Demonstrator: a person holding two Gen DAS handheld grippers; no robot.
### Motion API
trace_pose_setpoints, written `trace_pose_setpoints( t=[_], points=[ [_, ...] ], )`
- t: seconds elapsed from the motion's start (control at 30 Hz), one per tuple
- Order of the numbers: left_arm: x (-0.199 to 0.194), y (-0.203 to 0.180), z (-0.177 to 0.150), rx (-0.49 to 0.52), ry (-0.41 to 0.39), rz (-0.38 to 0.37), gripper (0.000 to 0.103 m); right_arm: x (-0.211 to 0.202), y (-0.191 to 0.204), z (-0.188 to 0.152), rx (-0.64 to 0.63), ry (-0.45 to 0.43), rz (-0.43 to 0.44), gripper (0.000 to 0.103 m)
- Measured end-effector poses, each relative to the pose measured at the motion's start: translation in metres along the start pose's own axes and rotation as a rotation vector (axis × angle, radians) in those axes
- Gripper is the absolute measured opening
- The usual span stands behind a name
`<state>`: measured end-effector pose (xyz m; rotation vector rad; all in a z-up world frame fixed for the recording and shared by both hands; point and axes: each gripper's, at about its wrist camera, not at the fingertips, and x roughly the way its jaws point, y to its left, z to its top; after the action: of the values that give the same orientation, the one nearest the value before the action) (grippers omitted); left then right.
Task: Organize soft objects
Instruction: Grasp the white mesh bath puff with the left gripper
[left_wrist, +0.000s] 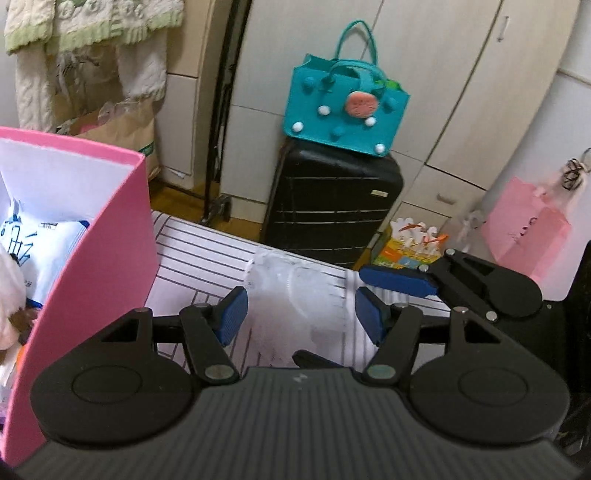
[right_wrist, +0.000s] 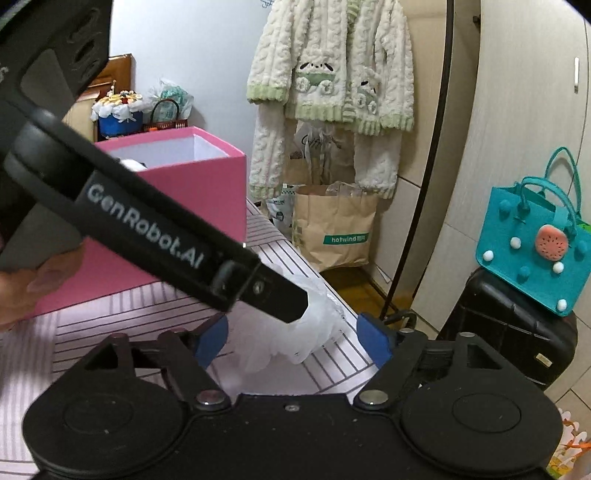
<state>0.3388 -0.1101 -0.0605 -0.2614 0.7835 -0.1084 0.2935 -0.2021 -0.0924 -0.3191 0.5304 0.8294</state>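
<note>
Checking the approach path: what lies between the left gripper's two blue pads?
In the left wrist view, only the white fluffy item on the striped cloth lies between the left gripper pads, untouched.

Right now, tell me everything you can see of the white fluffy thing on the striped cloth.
The white fluffy thing is a soft, partly see-through bundle, like gauze or feathery fabric, blurred in both views. It lies crumpled and loose on the striped cloth, right of the pink box. It sits between the open left gripper's pads, apparently unpinched. The right gripper, also open, frames it too.
</note>
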Motion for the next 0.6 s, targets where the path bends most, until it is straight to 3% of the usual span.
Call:
trace_pose_setpoints(
  t=[0.33,0.5,0.6],
  points=[
    [0.026,0.006,-0.007,-0.059,0.005,-0.007,0.063,0.032,-0.009,-0.005,0.045,0.040,0.056,0.081],
    [0.026,0.005,-0.009,-0.054,-0.013,-0.010,0.054,0.033,-0.006,-0.006,0.048,0.037,0.082,0.062],
    [0.026,0.005,-0.011,-0.035,-0.016,-0.007,0.043,0.033,-0.004,-0.007,0.059,0.042,0.073,0.046]
  ],
)
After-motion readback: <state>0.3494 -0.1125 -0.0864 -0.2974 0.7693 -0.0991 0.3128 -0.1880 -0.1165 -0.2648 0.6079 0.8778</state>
